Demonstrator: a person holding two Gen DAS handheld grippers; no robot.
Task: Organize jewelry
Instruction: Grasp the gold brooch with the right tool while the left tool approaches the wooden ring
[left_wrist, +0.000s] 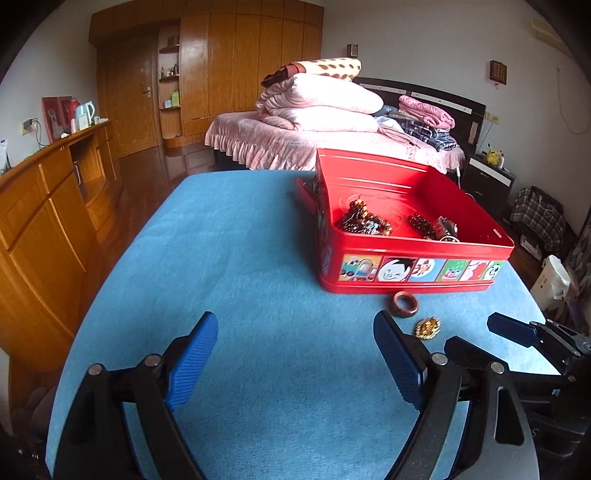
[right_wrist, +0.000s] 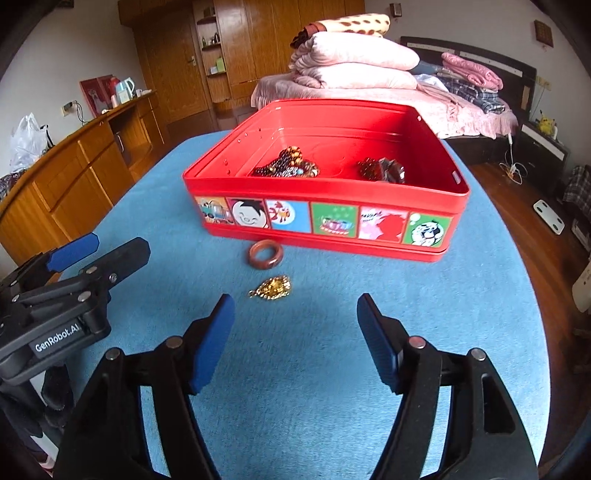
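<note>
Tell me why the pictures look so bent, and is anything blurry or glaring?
Left wrist view: the fisheye lens bows the blue table edges and darkens the corners; the open left claw up close looks oversized, and the red tin stays sharp. Right wrist view: same curving; soft daylight, hardly any shadow; the gold pendant looks slightly smeared; no harsh glare on the brown ring.

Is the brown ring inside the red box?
No, the ring lies on the blue cloth just in front of the box, beside the gold charm.
</note>
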